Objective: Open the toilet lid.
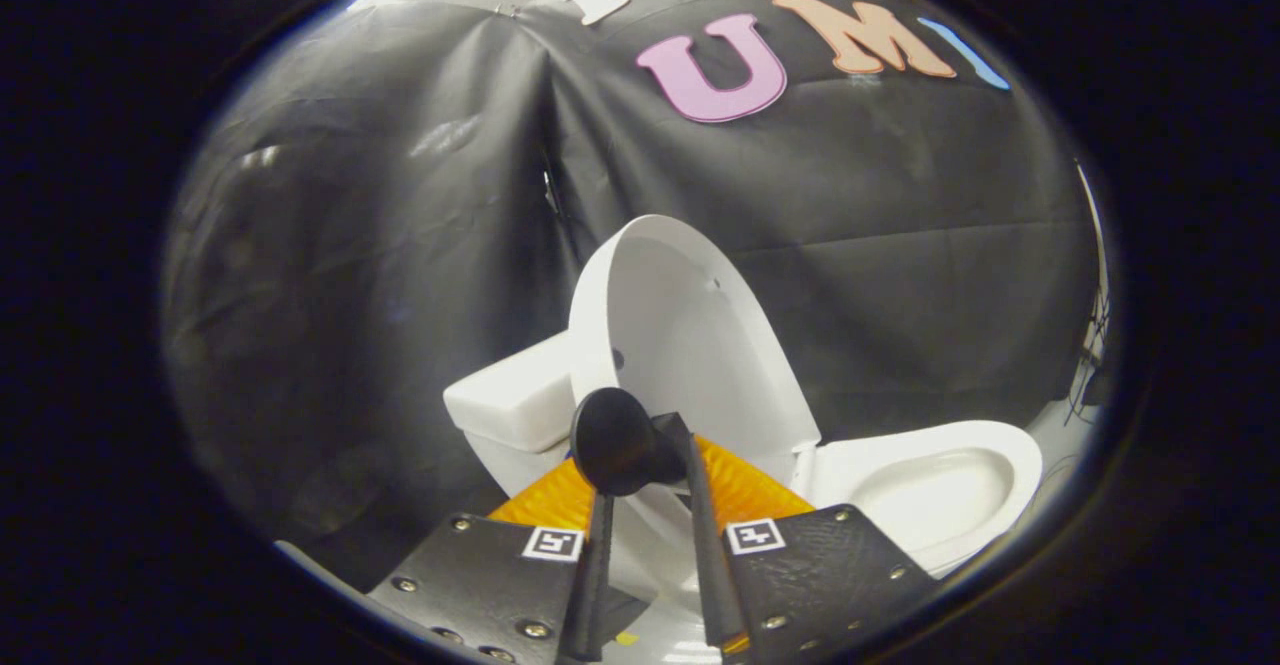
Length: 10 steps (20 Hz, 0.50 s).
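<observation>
Gripper view: the fingers (648,460) are narrowly set, gripping a round black knob (612,440) on the white oval plastic toilet lid (690,335), which stands raised, tilted against the white cistern (510,400), beside the open seat (930,485).

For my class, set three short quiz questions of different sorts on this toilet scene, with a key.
1. True or false: the toilet lid is raised upright.
2. What stands behind the lid? A) cistern B) sink C) basket
3. Fill in: the gripper fingers grip a black ____ on the lid.

Key: 1 true. 2 A, the cistern. 3 knob. The seat lies down over the bowl.
</observation>
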Tool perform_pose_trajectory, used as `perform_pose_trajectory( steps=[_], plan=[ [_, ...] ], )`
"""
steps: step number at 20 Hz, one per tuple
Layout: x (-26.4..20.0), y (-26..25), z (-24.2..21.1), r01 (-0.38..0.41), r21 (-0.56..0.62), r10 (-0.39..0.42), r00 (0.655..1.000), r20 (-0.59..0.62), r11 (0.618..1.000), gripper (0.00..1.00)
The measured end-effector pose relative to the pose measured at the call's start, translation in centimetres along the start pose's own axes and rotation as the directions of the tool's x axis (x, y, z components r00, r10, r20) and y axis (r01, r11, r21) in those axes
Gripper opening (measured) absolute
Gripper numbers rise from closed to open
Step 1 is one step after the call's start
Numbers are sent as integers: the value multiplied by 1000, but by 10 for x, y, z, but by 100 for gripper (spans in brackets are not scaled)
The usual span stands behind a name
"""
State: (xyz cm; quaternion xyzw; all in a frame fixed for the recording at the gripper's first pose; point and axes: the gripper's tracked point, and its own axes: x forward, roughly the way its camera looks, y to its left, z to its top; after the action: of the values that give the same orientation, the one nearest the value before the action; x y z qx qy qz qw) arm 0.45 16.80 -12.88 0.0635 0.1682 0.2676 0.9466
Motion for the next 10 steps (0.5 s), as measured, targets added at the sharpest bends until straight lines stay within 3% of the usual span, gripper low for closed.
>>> perform_pose_trajectory(
  steps=[5,10],
  plan=[
    [-22,-21,9,31,15,-31,999,14,999,79],
    [-46,-29,27,26,-56,-24,999,32,998,97]
  ],
)
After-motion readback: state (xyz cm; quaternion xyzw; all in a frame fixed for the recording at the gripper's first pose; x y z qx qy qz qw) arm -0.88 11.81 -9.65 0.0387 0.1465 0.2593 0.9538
